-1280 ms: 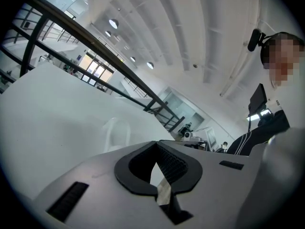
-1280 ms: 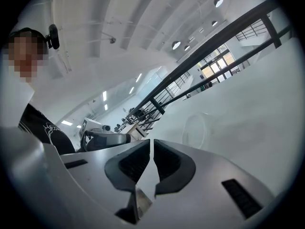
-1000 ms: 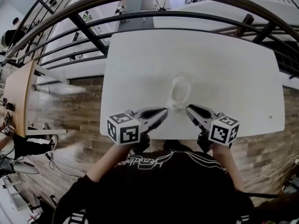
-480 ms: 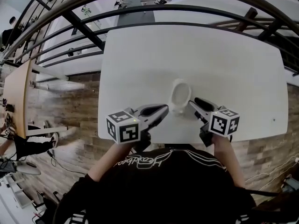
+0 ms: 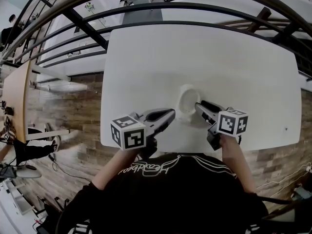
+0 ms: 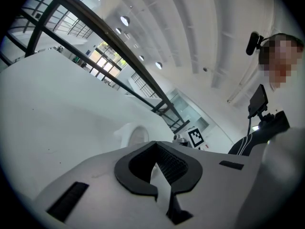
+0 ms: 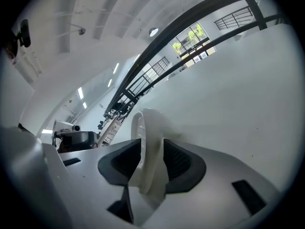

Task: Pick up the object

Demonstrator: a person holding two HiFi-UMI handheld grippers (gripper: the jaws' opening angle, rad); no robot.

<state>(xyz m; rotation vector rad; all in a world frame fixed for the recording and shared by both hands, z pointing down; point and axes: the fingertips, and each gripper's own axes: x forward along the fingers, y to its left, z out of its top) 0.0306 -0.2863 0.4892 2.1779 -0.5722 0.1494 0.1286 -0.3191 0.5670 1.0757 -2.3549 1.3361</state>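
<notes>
The white cup-like object is seen standing on the white table, near its front edge, with one side of its rim taken between the spread jaws of the right gripper. No squeeze is evident yet. The left gripper is held just beside the object, its jaws drawn together on nothing.

Trouble is most likely at the closing: the rim is caught on one side only, so the object could be tipped or pushed across the smooth tabletop, or slip once lifted.

Little can be read. White cursive lettering on the person's black top is seen upside down and not legible, and the marker cubes carry only black-and-white squares.
</notes>
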